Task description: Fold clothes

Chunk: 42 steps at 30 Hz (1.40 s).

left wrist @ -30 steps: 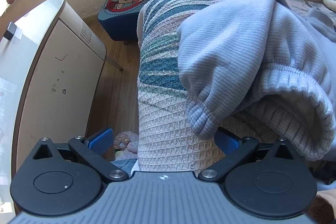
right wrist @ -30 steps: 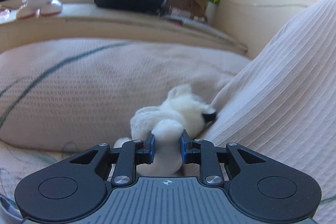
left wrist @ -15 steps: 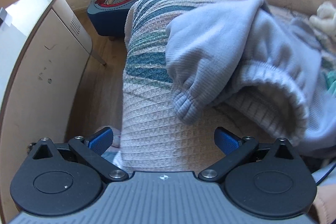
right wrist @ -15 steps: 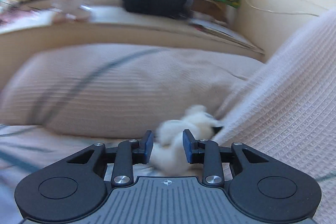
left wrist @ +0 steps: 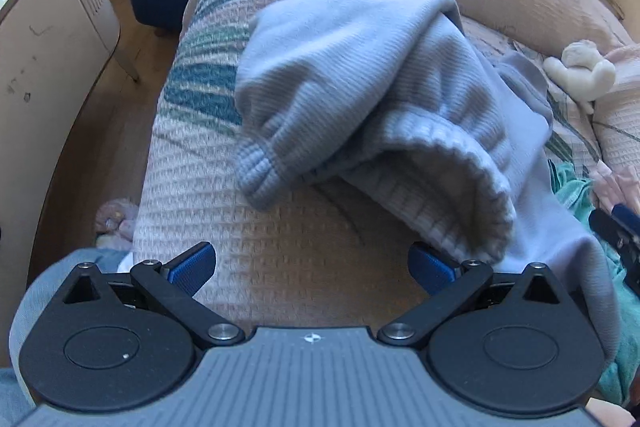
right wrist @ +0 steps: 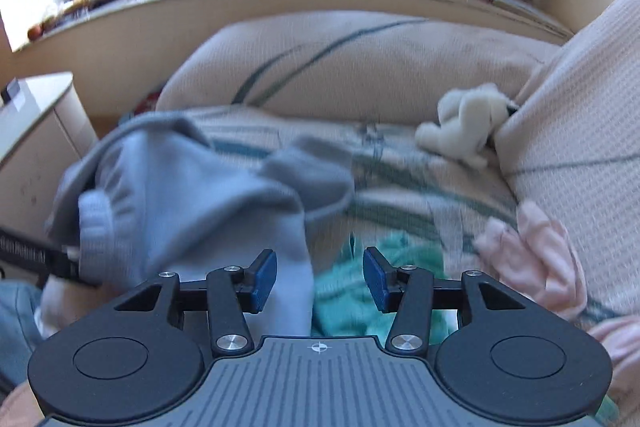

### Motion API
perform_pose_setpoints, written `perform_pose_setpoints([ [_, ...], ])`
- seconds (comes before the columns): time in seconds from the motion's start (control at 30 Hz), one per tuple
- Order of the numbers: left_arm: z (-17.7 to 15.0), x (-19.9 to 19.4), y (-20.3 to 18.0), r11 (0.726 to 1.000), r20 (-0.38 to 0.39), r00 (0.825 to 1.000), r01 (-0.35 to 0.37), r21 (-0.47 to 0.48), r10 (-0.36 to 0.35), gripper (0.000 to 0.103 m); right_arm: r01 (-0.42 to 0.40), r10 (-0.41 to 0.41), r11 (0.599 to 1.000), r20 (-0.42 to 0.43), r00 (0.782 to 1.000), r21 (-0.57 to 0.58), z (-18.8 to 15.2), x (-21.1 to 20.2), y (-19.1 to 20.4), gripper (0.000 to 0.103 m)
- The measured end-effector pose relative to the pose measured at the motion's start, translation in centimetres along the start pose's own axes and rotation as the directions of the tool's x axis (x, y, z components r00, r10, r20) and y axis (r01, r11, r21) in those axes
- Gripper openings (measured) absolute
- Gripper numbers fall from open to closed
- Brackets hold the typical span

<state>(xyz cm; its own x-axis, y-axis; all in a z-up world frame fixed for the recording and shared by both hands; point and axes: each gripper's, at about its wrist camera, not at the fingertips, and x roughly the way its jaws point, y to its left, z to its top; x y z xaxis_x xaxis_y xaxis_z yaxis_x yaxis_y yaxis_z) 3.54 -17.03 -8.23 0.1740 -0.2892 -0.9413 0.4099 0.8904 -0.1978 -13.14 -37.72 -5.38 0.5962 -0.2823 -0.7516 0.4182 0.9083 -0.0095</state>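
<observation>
Left wrist view: left gripper (left wrist: 312, 267) wide open, empty, over patterned waffle-weave sofa cover (left wrist: 280, 247). Crumpled pale-blue ribbed-knit sweatshirt (left wrist: 380, 99) lies just ahead and to its right, ribbed hem (left wrist: 460, 171) near right pad, cuff (left wrist: 256, 179) ahead-left.

Right wrist view: right gripper (right wrist: 320, 279) jaws have just been opening, now about half open, gripping nothing; sweatshirt (right wrist: 200, 195) ahead-left, teal garment (right wrist: 380, 267) below. Both grippers are near it; the left looks better placed for the hem.
</observation>
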Motion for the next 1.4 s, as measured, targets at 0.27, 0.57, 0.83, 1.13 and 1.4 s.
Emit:
perform_pose_setpoints([
  [0.27, -1.1, -1.1, 1.1, 0.953, 0.031, 0.987, 0.163, -0.257, -0.160, 0.103, 0.003, -0.005, 1.000, 0.055, 0.998, 0.025, -0.5, -1.2, -0.5, 0.048],
  [0.57, -1.9, -4.3, -1.9, 0.970, 0.121, 0.975, 0.201, -0.140, -0.184, 0.103, -0.079, 0.079, 0.997, 0.069, 0.994, -0.007, -0.5, -1.1, 1.8, 0.048],
  [0.83, -1.7, -1.9, -0.5, 0.936, 0.028, 0.965, 0.261, -0.235, -0.262, 0.103, -0.107, 0.108, 0.994, 0.047, 0.993, -0.015, -0.8, -0.1, 3.2, 0.048],
  [1.13, -0.5, -1.5, -1.3, 0.993, 0.044, 0.998, 0.039, -0.114, -0.034, 0.103, -0.103, 0.102, 0.995, 0.052, 0.993, 0.006, -1.0, 0.1, 2.8, 0.048],
  [1.4, -0.6, -2.1, -3.5, 0.994, 0.093, 0.992, -0.096, 0.059, 0.091, 0.103, -0.110, 0.110, 0.994, 0.050, 0.993, -0.004, -1.1, 0.3, 3.1, 0.048],
])
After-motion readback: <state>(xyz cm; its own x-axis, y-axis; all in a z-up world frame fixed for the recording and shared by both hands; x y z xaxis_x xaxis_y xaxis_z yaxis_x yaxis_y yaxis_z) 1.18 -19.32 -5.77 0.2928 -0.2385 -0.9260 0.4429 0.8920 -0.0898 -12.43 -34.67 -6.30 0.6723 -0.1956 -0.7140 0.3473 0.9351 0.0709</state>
